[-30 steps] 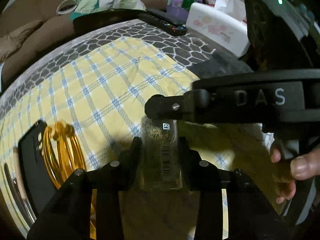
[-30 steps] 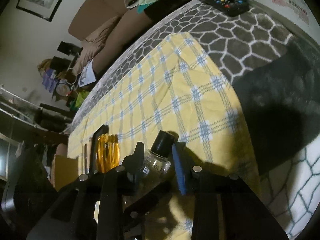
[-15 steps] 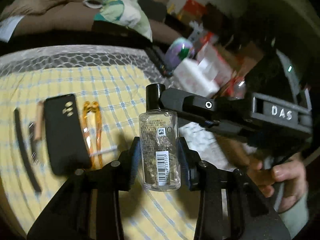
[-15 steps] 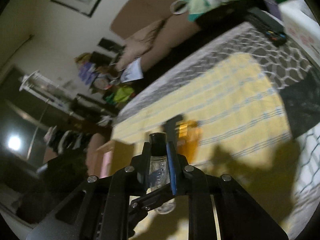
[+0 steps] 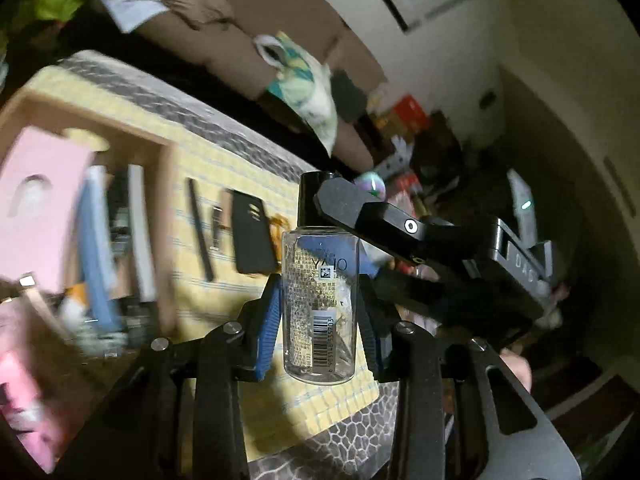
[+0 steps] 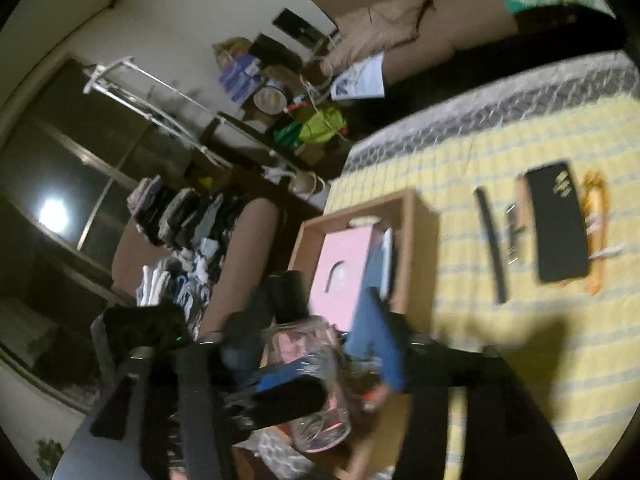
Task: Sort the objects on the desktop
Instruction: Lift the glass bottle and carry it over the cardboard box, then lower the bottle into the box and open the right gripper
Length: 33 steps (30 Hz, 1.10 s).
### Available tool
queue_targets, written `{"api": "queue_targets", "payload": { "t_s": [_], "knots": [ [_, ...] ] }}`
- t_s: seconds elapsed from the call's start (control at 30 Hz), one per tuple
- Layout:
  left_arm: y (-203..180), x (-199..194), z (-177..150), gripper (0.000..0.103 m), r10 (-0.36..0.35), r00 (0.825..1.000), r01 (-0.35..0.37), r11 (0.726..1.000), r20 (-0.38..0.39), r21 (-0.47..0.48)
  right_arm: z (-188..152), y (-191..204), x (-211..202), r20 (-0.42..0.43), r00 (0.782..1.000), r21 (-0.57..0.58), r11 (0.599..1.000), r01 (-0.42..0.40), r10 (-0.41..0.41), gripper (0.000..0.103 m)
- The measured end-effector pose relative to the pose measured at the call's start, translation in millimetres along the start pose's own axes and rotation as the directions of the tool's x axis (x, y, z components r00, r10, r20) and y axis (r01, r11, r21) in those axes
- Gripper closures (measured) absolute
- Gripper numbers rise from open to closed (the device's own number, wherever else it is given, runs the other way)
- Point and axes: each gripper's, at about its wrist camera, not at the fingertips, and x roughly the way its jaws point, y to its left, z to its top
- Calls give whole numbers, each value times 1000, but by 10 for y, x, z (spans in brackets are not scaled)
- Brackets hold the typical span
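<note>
The left gripper point(image 5: 318, 312) clamps the clear glass bottle with black cap point(image 5: 319, 300) upright for transfer toward the wooden box point(image 6: 408, 240). The right gripper point(image 6: 308, 344) jaws are opening, off the cap.

Each camera sits just behind its own tongs, looking forward and downward along them. The left tongs point(image 5: 318, 316) and right tongs point(image 6: 308, 344) fill each foreground; both views share the bottle point(image 5: 319, 304), yellow-checked surface point(image 5: 224, 168) and wooden tray point(image 6: 408, 240) beyond.
</note>
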Motion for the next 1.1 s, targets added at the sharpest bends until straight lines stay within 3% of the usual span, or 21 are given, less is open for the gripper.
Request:
{"api": "queue_targets", "payload": {
  "t_s": [0.03, 0.13, 0.23, 0.3, 0.33, 0.37, 0.43, 0.57, 0.73, 0.83, 0.93, 0.97, 1.1],
  "knots": [
    [138, -113, 19, 70, 2, 1000, -1, 1000, 26, -22, -36, 20, 134, -8, 1000, 21, 1000, -12, 12, 32],
    [540, -245, 54, 70, -30, 997, 37, 994, 68, -98, -125, 76, 608, -54, 997, 74, 996, -45, 49, 31],
    [866, -238, 124, 70, -50, 997, 58, 989, 63, -136, -167, 182, 1010, -96, 994, 64, 997, -50, 56, 31],
    [1006, -232, 194, 70, -58, 997, 65, 987, 54, -145, -153, 252, 1202, -119, 992, 33, 999, -28, 32, 39],
    [1064, -239, 266, 70, -46, 997, 53, 989, 57, -136, -140, 282, 1284, -130, 991, 7, 1000, -13, 14, 56],
    [1114, -230, 325, 70, -40, 997, 48, 989, 60, -137, -125, 315, 1377, -143, 990, -23, 1000, 5, -8, 64],
    [1280, -168, 390, 70, -45, 998, 53, 986, 51, -158, -69, 329, 1524, -136, 990, -59, 997, 40, -48, 65],
    [1525, -47, 451, 70, 25, 999, -21, 986, 22, -164, 19, 139, 1778, -159, 983, -34, 995, 91, -95, 68],
    [1964, 157, 360, 71, 72, 997, -80, 961, -38, -266, 43, -141, 2037, -204, 967, -16, 988, 154, -154, 69],
    [2060, 323, 281, 70, 122, 988, -144, 949, -95, -281, 47, -270, 2108, -207, 959, -18, 981, 193, -192, 69],
    [2013, 349, 264, 62, 151, 983, -173, 949, -102, -265, 38, -320, 2091, -194, 958, -21, 977, 212, -212, 69],
    [2004, 322, 267, 54, 151, 984, -171, 948, -92, -270, 36, -334, 2069, -190, 959, -18, 977, 213, -213, 69],
    [1978, 136, 299, 44, 171, 985, -174, 943, -35, -283, 55, -368, 1951, -167, 966, 0, 980, 200, -198, 69]
  ]
}}
